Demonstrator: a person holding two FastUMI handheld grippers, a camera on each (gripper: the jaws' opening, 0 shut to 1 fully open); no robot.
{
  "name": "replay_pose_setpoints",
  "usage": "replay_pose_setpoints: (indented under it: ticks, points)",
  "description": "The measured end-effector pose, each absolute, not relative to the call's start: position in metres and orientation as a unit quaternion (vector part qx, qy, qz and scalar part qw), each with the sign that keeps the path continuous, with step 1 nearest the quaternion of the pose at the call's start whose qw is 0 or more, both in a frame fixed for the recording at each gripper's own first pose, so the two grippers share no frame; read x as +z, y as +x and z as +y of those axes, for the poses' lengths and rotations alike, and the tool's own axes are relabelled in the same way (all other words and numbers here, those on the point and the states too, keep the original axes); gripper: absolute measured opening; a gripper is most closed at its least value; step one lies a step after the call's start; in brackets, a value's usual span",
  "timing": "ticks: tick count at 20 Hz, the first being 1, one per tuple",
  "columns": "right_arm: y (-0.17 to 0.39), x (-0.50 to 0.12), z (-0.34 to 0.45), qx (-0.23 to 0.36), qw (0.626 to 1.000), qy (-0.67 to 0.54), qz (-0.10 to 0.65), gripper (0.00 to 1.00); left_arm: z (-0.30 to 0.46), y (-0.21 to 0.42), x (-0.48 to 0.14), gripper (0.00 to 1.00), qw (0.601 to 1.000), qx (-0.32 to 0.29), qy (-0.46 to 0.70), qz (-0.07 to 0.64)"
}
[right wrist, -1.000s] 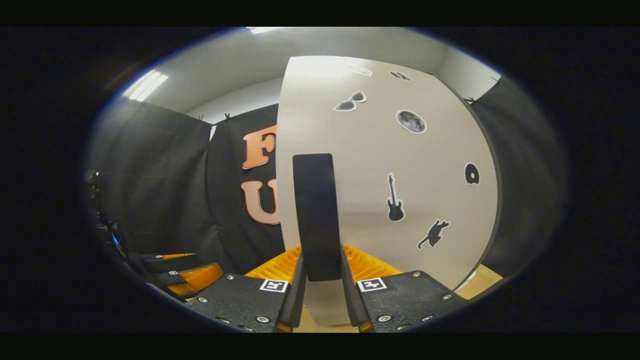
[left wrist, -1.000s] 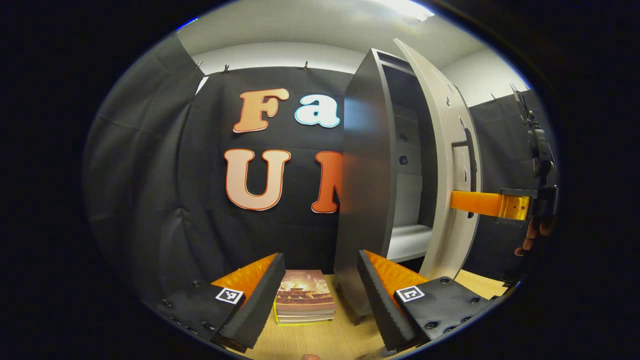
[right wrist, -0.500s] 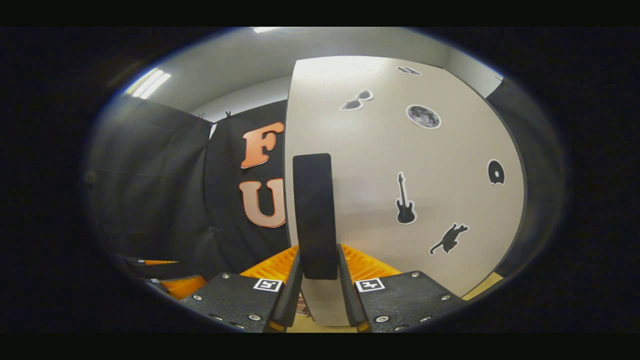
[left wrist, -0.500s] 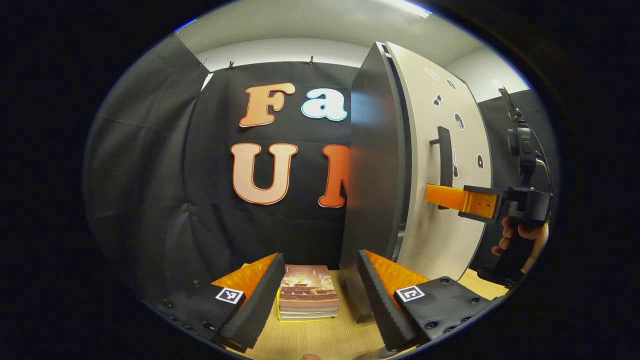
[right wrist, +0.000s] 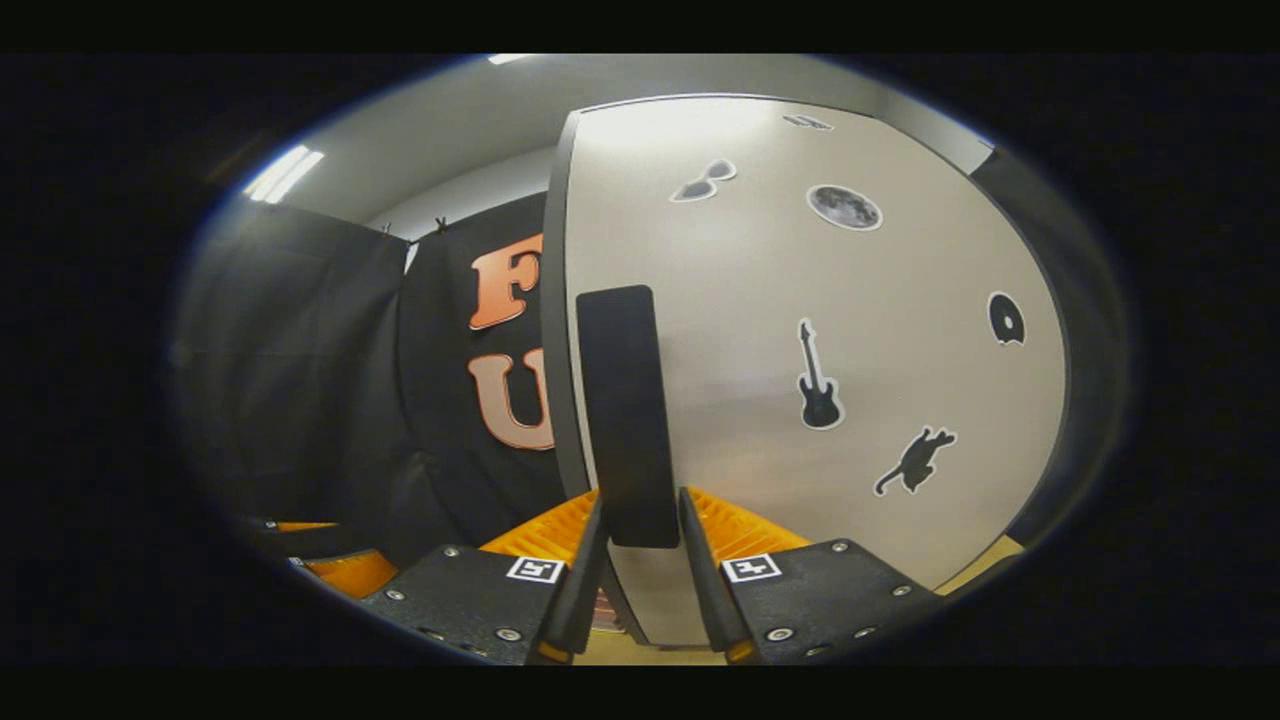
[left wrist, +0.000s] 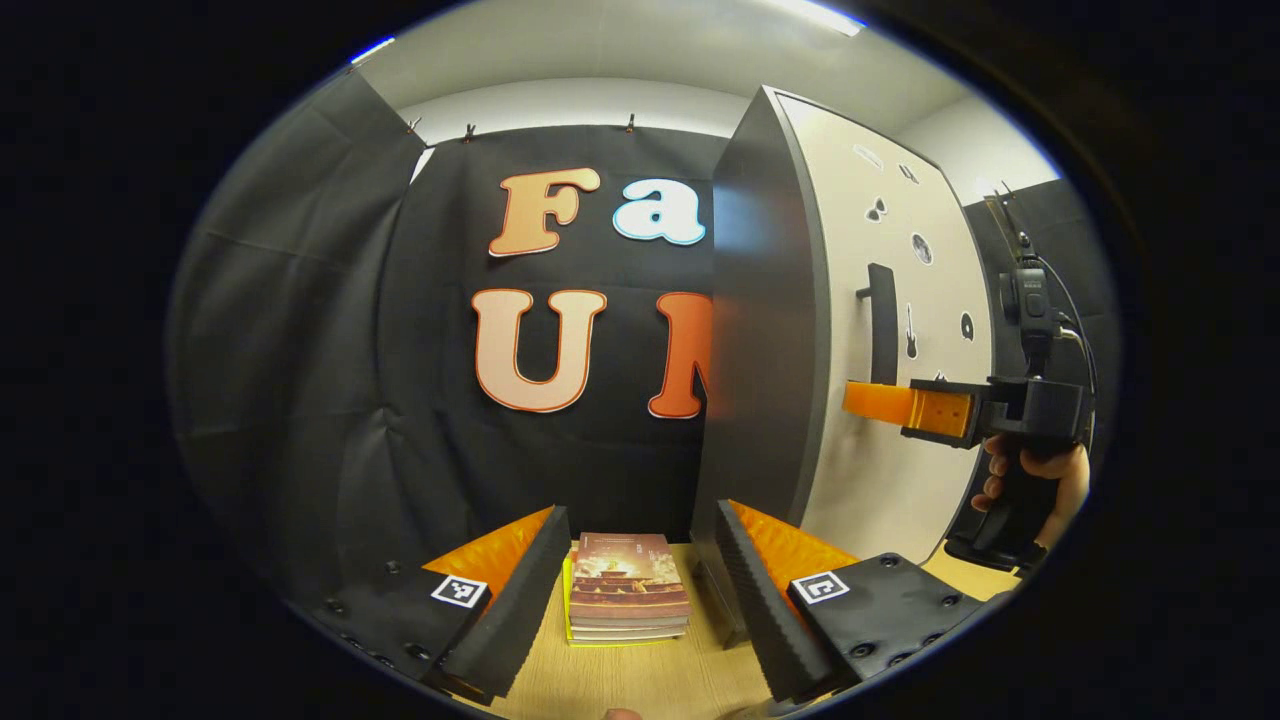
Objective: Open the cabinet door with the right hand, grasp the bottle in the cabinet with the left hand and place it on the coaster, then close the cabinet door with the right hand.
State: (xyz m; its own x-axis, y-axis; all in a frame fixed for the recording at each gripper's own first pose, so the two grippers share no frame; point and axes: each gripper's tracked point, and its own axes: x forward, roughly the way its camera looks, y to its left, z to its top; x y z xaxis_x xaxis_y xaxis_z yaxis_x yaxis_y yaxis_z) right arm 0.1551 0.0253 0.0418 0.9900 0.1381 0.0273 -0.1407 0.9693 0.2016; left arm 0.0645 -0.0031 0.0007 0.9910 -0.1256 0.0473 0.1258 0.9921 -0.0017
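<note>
The left claw (left wrist: 632, 590) hangs spread and empty over the bench (left wrist: 640, 680) by a stack of books (left wrist: 627, 600), while beyond it the right claw (right wrist: 640, 560), pinching the handle (right wrist: 625, 415), has swung the cabinet door (right wrist: 800, 330) flush shut, likely ending the task.

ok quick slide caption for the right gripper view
Right gripper shut on the dark handle of the sticker-dotted cabinet door, which sits flush against the cabinet.
</note>
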Motion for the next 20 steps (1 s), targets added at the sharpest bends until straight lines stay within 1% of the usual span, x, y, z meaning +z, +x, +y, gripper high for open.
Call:
replay_pose_setpoints:
  ticks: [1, 2, 5, 6, 7, 13, 15, 20]
  points:
    - [0.156, 0.042, 0.025, 0.068, 0.993, 0.098, -0.007, 0.48, -0.003, 0.065, 0.0, 0.95, 0.998, -0.065, -0.002, -0.022]
    - [0.156, 0.041, 0.026, 0.069, 0.993, 0.095, -0.008, 0.49, -0.003, 0.065, -0.003, 0.95, 0.998, -0.066, -0.003, -0.021]
    - [0.155, 0.044, 0.016, 0.049, 0.996, 0.069, -0.015, 0.63, -0.001, 0.068, -0.007, 0.95, 0.997, -0.076, -0.002, -0.017]
    - [0.152, 0.045, 0.013, 0.046, 0.997, 0.065, -0.019, 0.71, -0.001, 0.069, -0.008, 0.95, 0.997, -0.081, -0.001, -0.015]
    - [0.15, 0.046, 0.013, 0.043, 0.997, 0.064, -0.021, 0.76, 0.0, 0.07, -0.01, 0.95, 0.996, -0.085, 0.002, -0.014]
    - [0.123, 0.048, -0.006, 0.016, 0.997, 0.066, -0.026, 0.92, -0.006, 0.053, -0.009, 0.96, 0.997, -0.075, 0.022, -0.022]
    - [0.114, 0.048, -0.012, 0.01, 0.997, 0.068, -0.028, 0.93, -0.016, 0.042, -0.006, 0.94, 0.997, -0.071, 0.018, -0.027]
    - [0.087, 0.05, -0.04, -0.009, 0.998, 0.046, -0.037, 0.93, -0.036, 0.005, 0.003, 0.96, 0.998, -0.043, 0.016, -0.031]
